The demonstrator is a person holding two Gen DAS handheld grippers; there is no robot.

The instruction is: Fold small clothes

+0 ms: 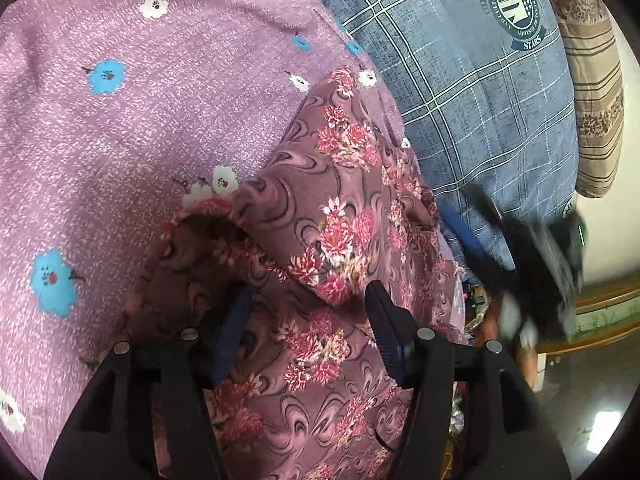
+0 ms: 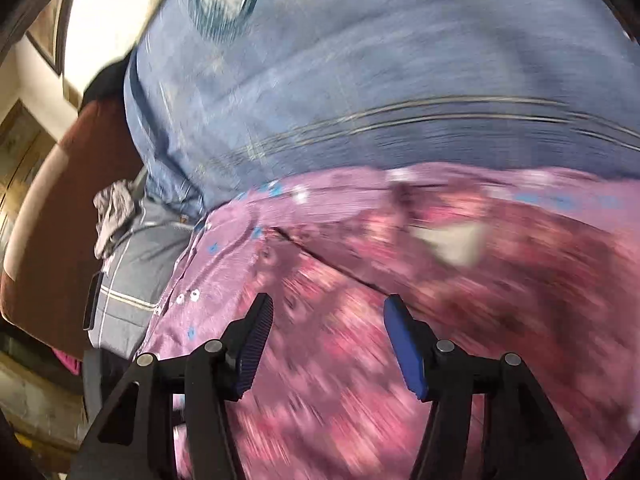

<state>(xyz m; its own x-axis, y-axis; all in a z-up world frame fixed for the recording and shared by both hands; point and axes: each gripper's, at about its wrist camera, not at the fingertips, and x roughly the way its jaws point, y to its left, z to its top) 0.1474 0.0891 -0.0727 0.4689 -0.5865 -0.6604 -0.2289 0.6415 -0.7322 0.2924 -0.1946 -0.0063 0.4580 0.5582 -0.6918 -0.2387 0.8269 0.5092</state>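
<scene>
- Floral garment (image 1: 344, 216): dusky-pink rose print, lies rumpled on the lilac flowered cloth (image 1: 132, 120), beside the blue plaid bedding (image 1: 472, 92).
- Left gripper (image 1: 308, 332): we see its jaws apart, fabric bunched between them, pads not pressing; looks like a release after laying a fold.
- Right gripper (image 2: 328, 340): jaws apart, holding nothing, over the garment; view blurred.
- Folded edge stands loose, so we judge flattening comes next.

Both cameras rode on the hand-held tools and looked forward and downward along the fingers, very close to the cloth. The left wrist view faced the floral garment (image 1: 340, 240) on the purple flowered sheet (image 1: 120, 140); the blurred right wrist view shared that sheet (image 2: 224, 272) and the blue checked quilt (image 2: 360, 80).
</scene>
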